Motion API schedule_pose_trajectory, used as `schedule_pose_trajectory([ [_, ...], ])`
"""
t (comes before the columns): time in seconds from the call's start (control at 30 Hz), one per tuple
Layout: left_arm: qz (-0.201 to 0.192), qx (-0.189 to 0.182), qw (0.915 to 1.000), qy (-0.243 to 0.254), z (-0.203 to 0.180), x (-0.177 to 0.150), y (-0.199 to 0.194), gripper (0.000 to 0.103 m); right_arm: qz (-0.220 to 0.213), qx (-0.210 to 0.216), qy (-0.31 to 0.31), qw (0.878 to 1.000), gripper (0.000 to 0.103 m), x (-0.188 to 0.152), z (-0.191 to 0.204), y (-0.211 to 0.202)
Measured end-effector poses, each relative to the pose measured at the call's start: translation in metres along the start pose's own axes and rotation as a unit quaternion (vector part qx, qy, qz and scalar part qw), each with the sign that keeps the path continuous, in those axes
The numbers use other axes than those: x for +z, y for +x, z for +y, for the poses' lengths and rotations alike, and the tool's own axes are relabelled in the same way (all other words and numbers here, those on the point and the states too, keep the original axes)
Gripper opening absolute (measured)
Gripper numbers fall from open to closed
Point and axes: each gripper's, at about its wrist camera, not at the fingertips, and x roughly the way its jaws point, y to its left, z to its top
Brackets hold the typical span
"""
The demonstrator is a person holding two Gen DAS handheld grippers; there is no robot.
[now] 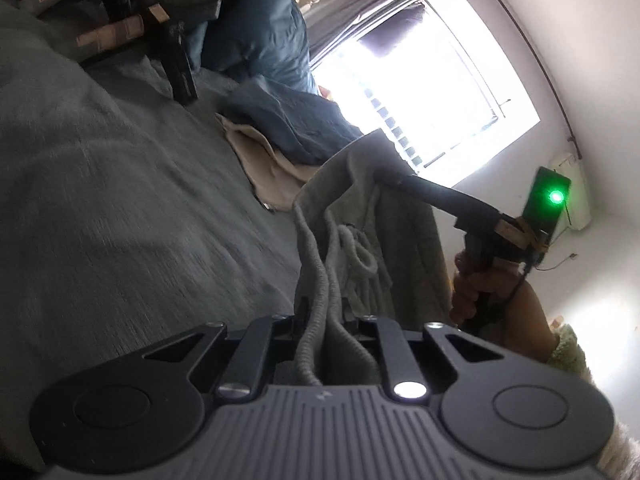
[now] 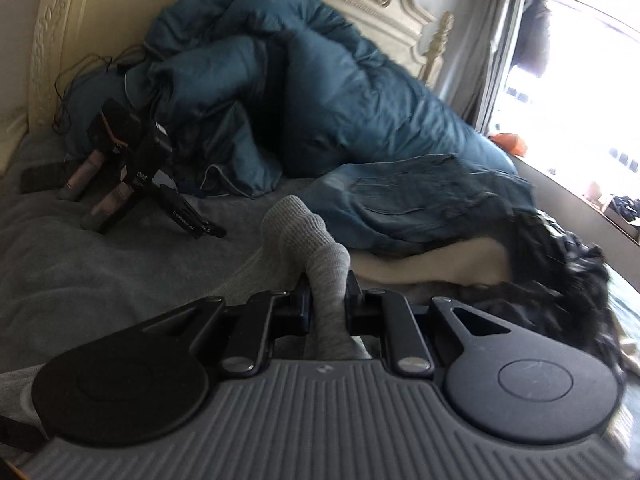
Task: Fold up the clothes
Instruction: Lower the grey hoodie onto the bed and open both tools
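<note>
Both grippers' jaws are clamped on a grey knit garment (image 1: pixel 352 240): left gripper (image 1: pixel 326 312) at lower centre, right gripper (image 1: pixel 384 178) at centre right, waistband stretched between them above the grey bedspread (image 1: pixel 120 200).

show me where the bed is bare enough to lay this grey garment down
The free patch is the grey bedsheet, between the spare grippers by the headboard and the beige garment. It is crowded toward the window: blue duvet, jeans and a black garment.
</note>
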Motion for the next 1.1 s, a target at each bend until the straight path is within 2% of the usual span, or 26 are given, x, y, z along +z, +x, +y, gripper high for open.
schedule_pose_trajectory([
  [0.13,-0.006,0.008,0.9999,0.003,0.016,0.021,-0.002,0.013,0.0,0.017,-0.004,1.0,0.013,0.011,0.009,0.035],
  [0.3,-0.012,0.037,0.9993,0.0,0.038,0.036,-0.003,0.013,0.007,0.045,-0.006,0.999,0.013,0.015,0.021,0.081],
  [0.43,0.0,0.065,0.9979,-0.008,0.062,0.033,0.003,0.013,0.037,0.078,-0.001,0.996,0.013,0.001,0.031,0.122],
  [0.53,0.002,0.065,0.9978,-0.013,0.075,0.029,0.009,0.013,0.059,0.095,0.014,0.994,0.014,-0.015,0.036,0.151],
  [0.63,0.002,0.073,0.9973,0.012,0.073,0.03,0.011,0.016,0.079,0.109,0.049,0.99,0.02,-0.028,0.031,0.176],
  [0.7,0.001,0.084,0.9957,0.038,0.067,0.031,0.012,0.018,0.086,0.121,0.091,0.985,0.033,-0.03,0.021,0.185],
  [0.73,0.001,0.091,0.9946,0.05,0.063,0.031,0.011,0.021,0.093,0.126,0.109,0.982,0.038,-0.03,0.016,0.188],
  [0.8,0.001,0.104,0.992,0.071,0.055,0.033,0.009,0.024,0.111,0.122,0.133,0.977,0.062,-0.026,0.006,0.189],
  [0.9,-0.009,0.128,0.9874,0.093,0.038,0.028,-0.006,0.043,0.114,0.121,0.16,0.973,0.065,-0.017,-0.008,0.175],
  [1.0,-0.031,0.153,0.9828,0.098,0.026,0.029,-0.019,0.048,0.102,0.122,0.185,0.97,0.068,-0.009,-0.027,0.146],
  [1.1,-0.06,0.176,0.9759,0.114,0.01,0.029,-0.034,0.051,0.085,0.119,0.187,0.972,0.073,-0.003,-0.042,0.099],
])
